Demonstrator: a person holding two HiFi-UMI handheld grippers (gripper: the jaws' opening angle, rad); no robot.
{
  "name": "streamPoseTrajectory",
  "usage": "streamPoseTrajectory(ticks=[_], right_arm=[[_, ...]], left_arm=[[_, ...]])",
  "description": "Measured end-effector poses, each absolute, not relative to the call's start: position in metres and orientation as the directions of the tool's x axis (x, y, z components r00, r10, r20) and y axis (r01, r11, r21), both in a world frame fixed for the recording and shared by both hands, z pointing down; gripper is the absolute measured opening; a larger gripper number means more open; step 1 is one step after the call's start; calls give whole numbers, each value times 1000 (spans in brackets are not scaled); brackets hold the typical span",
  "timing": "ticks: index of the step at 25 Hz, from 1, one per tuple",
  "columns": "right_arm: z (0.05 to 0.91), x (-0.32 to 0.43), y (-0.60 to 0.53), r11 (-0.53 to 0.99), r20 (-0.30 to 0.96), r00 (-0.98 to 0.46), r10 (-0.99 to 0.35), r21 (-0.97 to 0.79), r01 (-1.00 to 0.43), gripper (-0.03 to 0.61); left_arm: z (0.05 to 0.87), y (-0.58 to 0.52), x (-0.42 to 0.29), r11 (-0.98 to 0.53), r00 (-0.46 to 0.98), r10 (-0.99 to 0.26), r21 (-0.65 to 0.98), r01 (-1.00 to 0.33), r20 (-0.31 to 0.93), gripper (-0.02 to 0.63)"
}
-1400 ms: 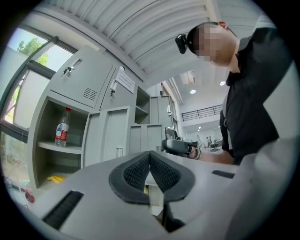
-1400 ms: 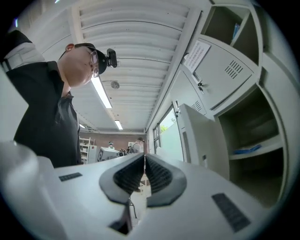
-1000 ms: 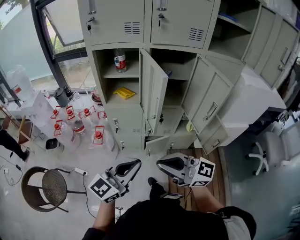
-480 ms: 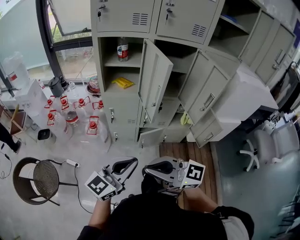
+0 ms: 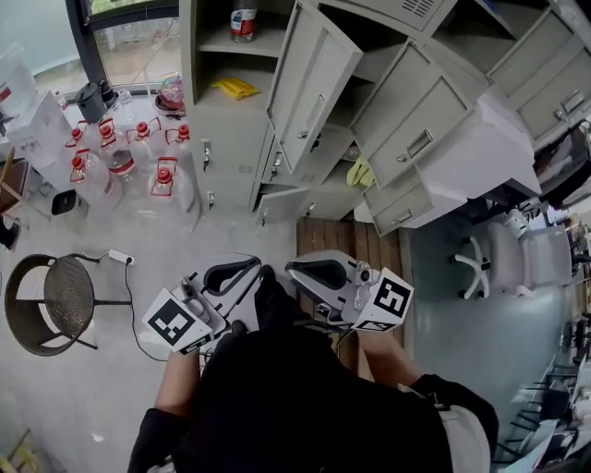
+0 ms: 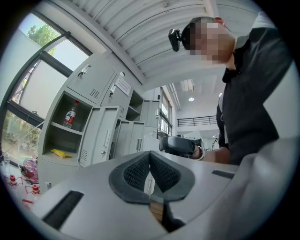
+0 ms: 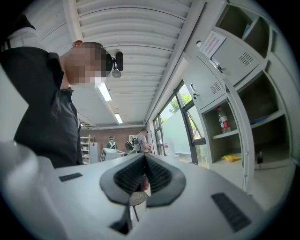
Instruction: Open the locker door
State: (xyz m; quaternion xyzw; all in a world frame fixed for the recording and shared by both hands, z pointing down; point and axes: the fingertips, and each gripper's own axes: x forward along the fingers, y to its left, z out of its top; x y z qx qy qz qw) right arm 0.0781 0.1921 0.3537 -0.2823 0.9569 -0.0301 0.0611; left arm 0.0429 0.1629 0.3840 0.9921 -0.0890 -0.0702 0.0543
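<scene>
Since the locker door already hangs wide open off the middle column of the locker bank, beside the bottle, the task looks done; over the last second the bank has slid up the view as the person backs away. Left gripper and right gripper sit near the body, jaws pressed together, empty

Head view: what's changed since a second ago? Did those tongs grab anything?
The person has drawn back: the lockers have slid toward the top of the view, farther from the left tongs and right tongs. Nothing was taken hold of or let go; both tongs are shut and empty. The open locker door, bottle and yellow packet stayed put.
</scene>
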Motion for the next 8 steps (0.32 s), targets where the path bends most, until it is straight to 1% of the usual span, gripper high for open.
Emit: streamPoseTrajectory(ticks=[8], right_arm=[[370, 63, 184, 848, -81, -845, -528, -113, -518, 12]], left_arm=[[397, 171, 34, -978, 974, -174, 138, -154, -147, 15]])
